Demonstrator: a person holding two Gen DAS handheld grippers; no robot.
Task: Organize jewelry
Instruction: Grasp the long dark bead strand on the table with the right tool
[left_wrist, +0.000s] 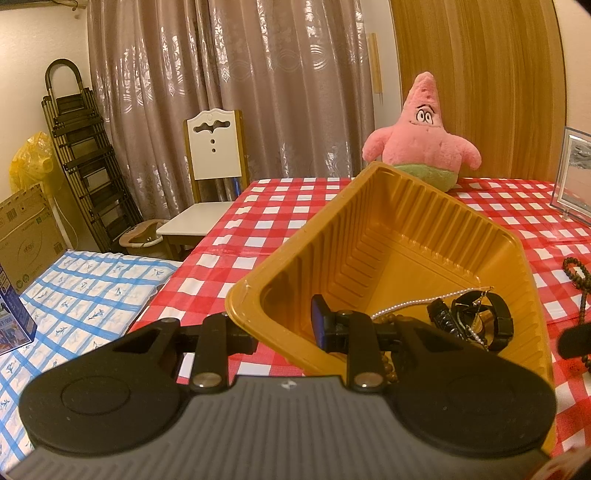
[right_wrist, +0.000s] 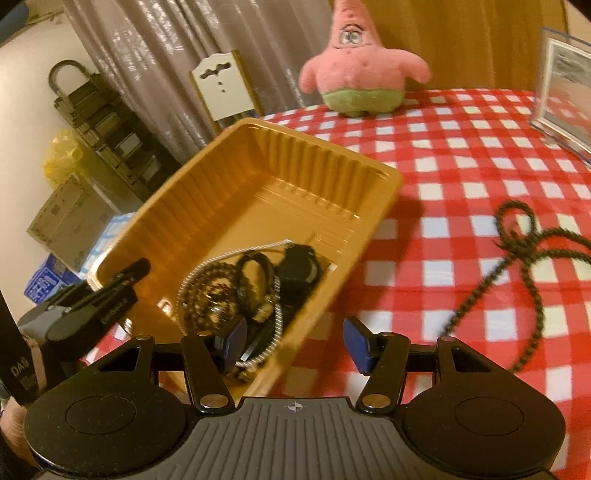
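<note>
The left tool (left_wrist: 284, 332) is pinching the near wall of the gold tray (left_wrist: 369, 206), tipping it so the jewelry (right_wrist: 251, 288) is piling in the low corner — a slip could spill it. The right tool (right_wrist: 293, 345) is hanging open, holding nothing, over the tray's rim. A dark bead necklace (right_wrist: 524, 251) is lying loose on the bench (right_wrist: 461, 155), to its right. Farther back, a pink plush (right_wrist: 360, 62) and a picture frame (right_wrist: 565, 81) are standing clear.

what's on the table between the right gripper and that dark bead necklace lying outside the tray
Nothing but bare checkered tablecloth. The right wrist view shows the right gripper open, with the dark bead necklace ahead to its right.
</note>
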